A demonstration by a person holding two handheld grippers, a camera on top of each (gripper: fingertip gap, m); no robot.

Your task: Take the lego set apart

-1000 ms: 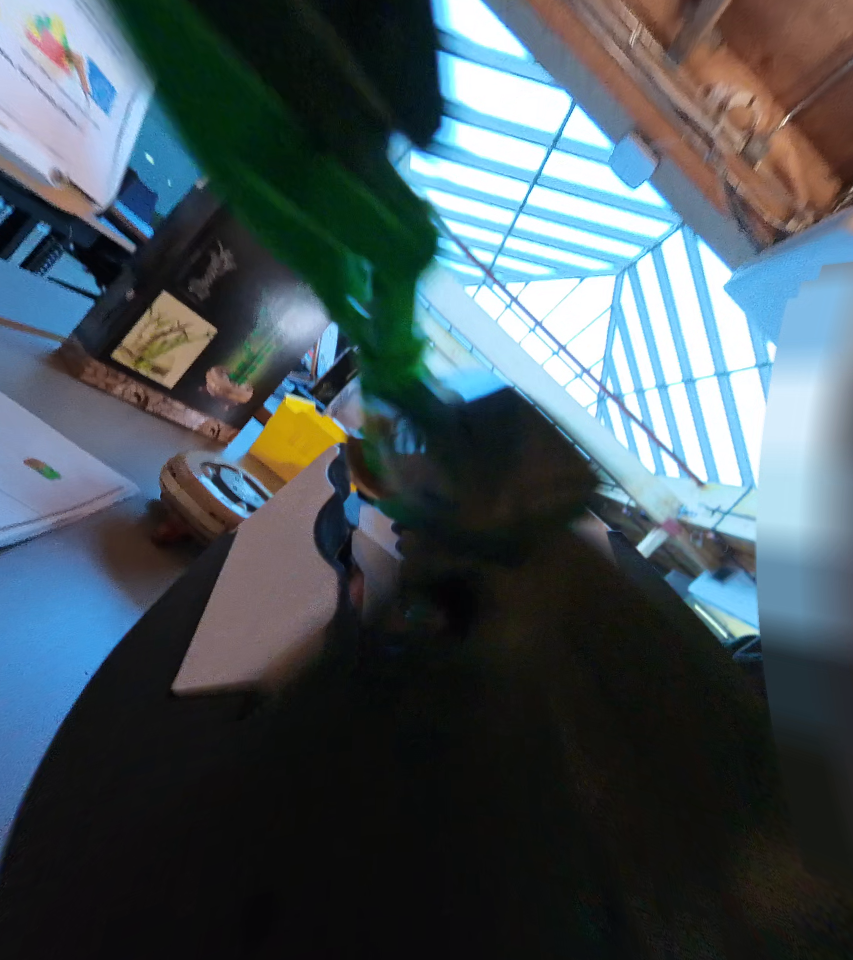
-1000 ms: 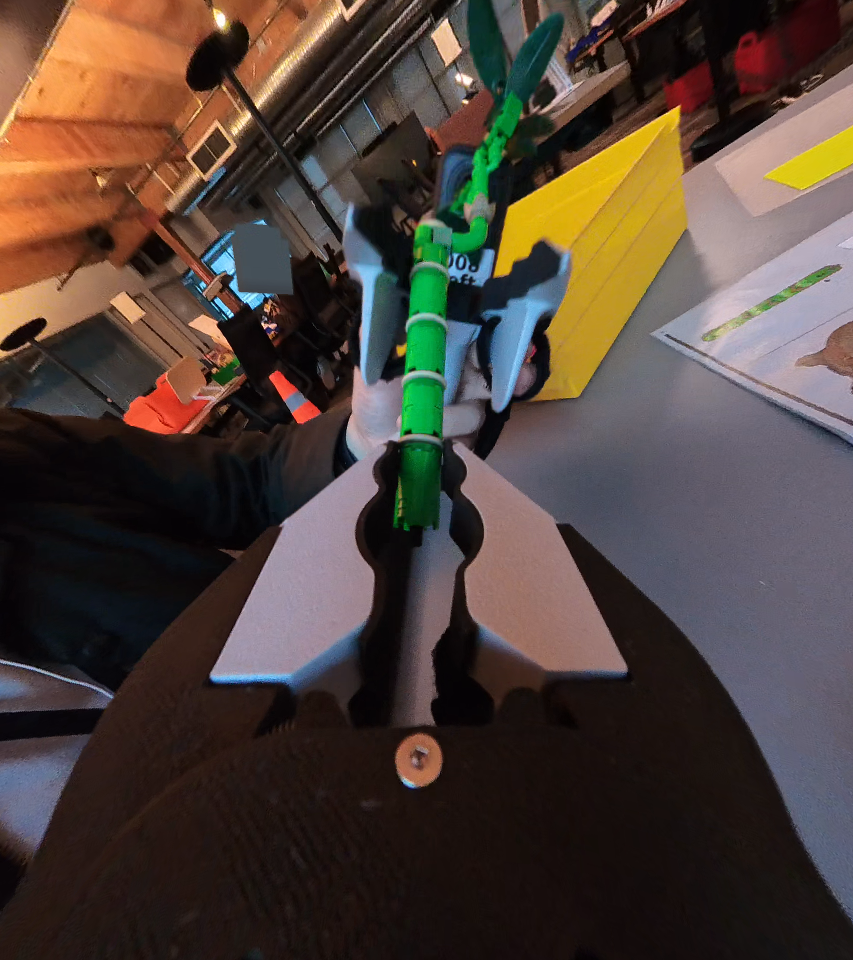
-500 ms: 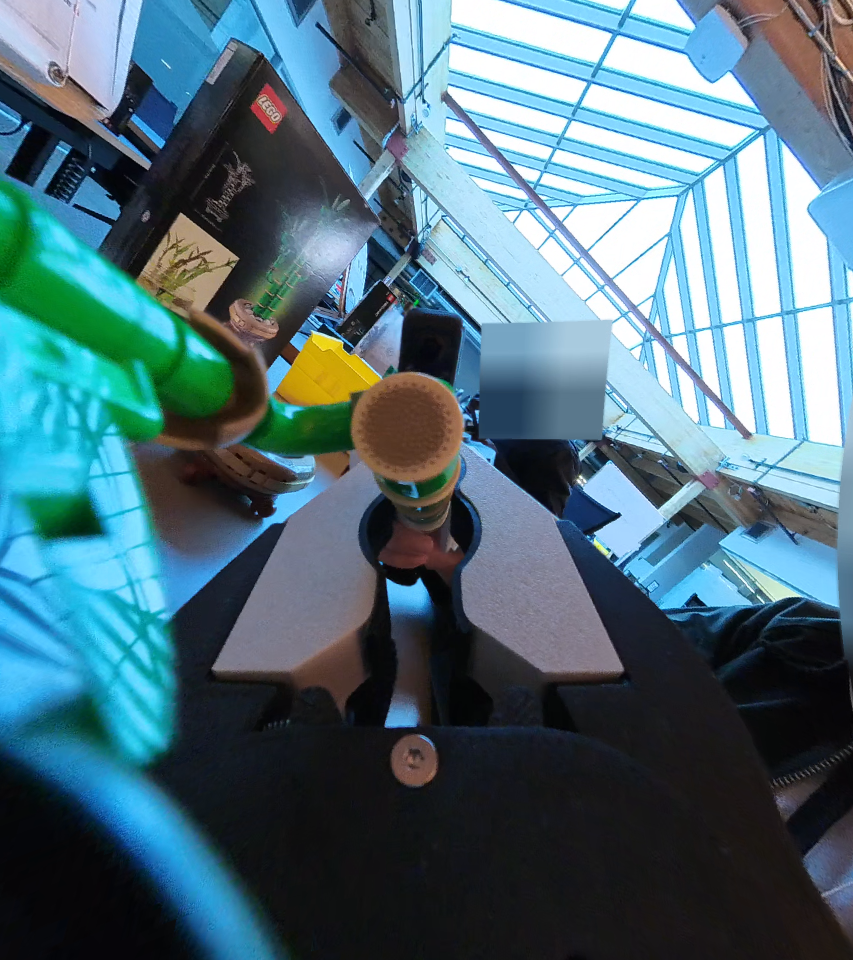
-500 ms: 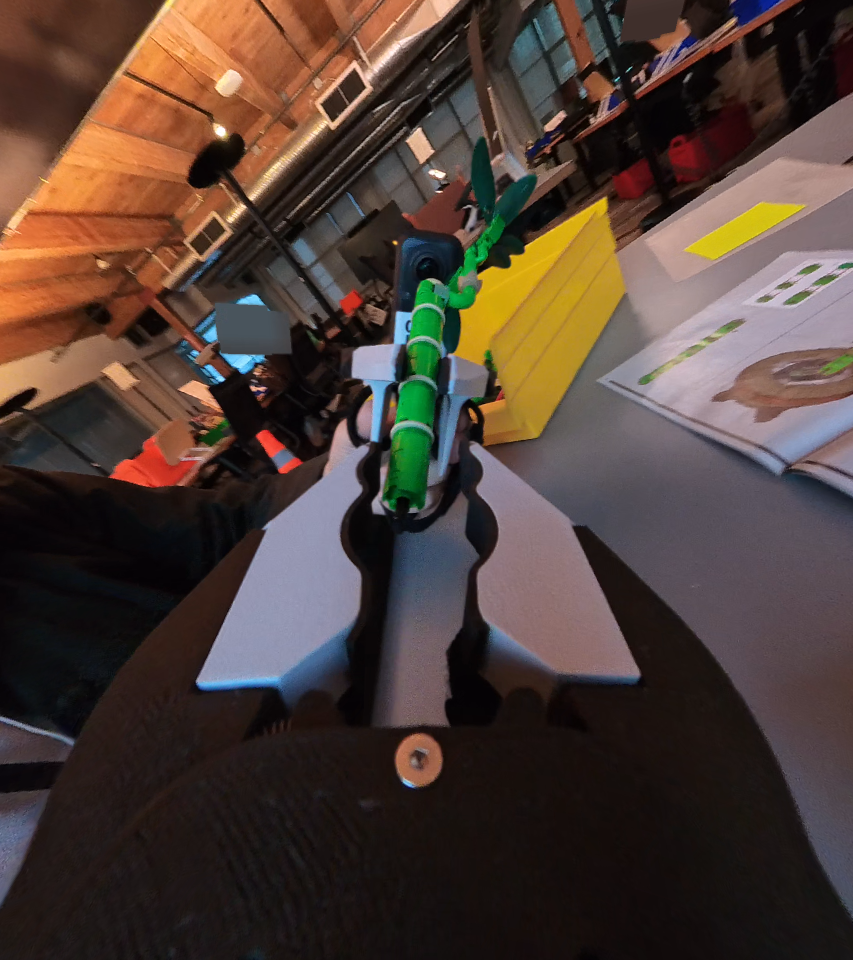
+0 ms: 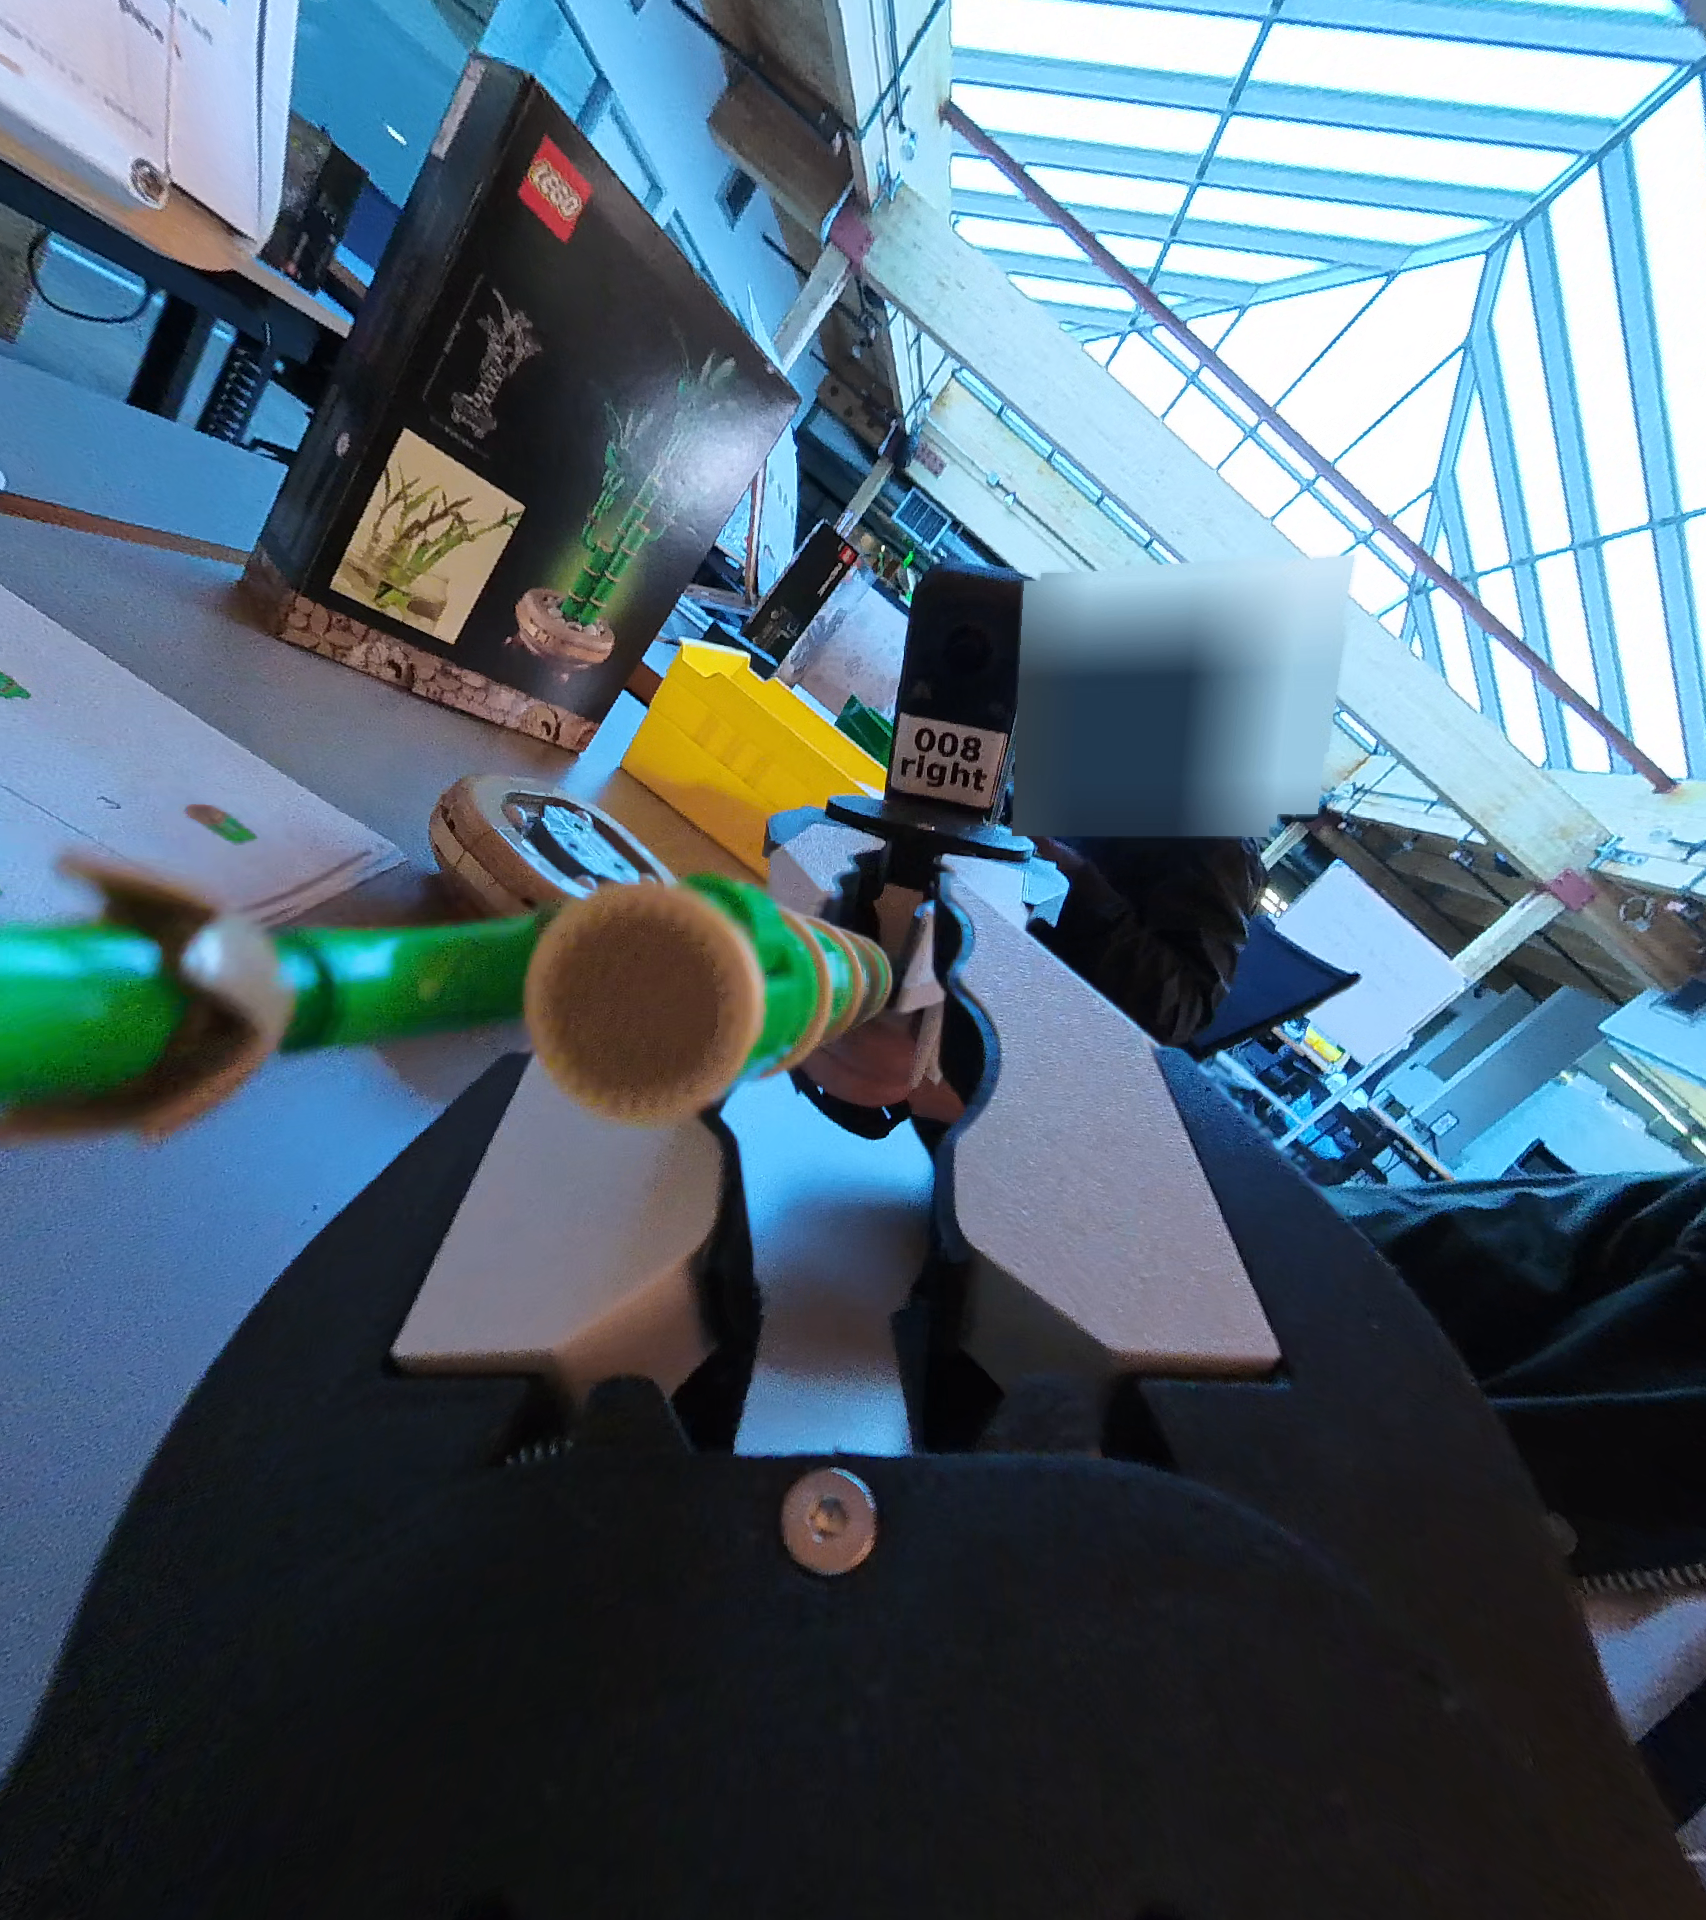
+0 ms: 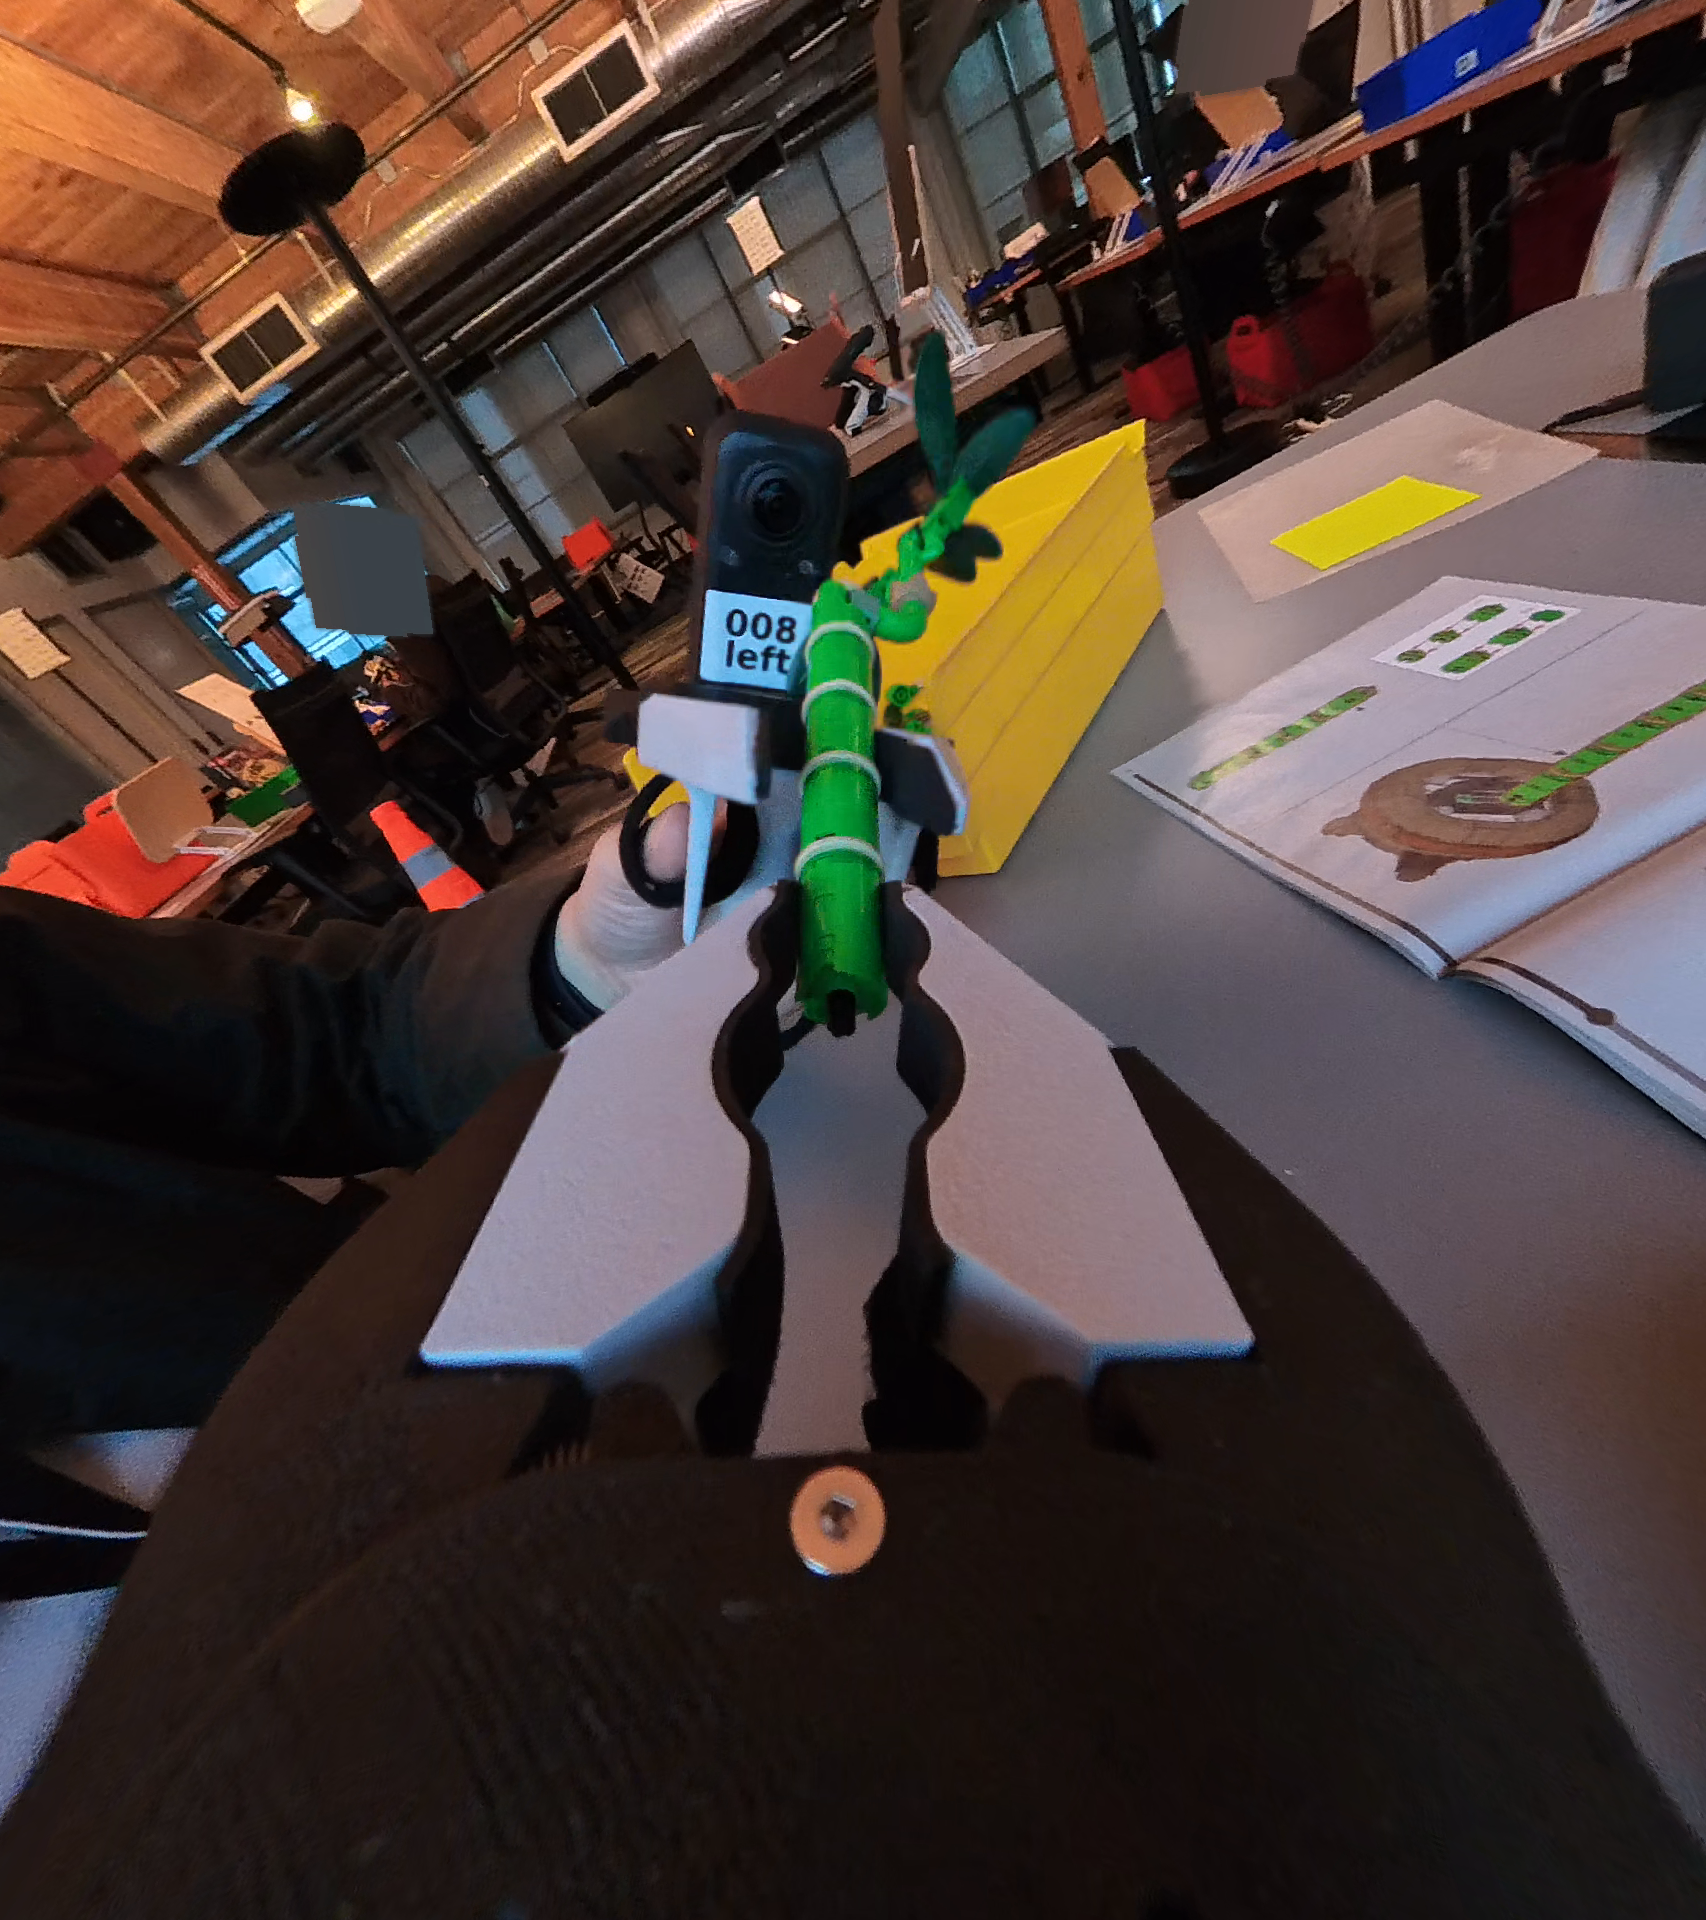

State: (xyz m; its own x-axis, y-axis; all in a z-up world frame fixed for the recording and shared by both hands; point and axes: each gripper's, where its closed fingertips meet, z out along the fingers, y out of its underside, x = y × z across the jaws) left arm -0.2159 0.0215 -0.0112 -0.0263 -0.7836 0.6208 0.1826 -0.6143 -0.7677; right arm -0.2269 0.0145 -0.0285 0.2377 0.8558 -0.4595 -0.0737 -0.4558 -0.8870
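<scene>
A green bamboo stalk with pale rings is held in the air between both grippers. My right gripper is shut on its lower end. My left gripper faces it and is shut on the stalk higher up, below a thin branch with dark leaves. In the left wrist view the stalk's tan end cap is close to the camera, just short of my left gripper, and the side branch runs off left. The right gripper shows beyond. The round brown base stands on the table.
The grey table holds an open instruction booklet, a yellow bin and the dark set box standing upright at the back. A person's dark sleeve reaches in from the left. My two grippers' fingertips are within a few centimetres of each other.
The right gripper let go of the stalk, drew back along it and closed on its lower end. The stalk has tilted in the left gripper, its cap now over the left finger.
</scene>
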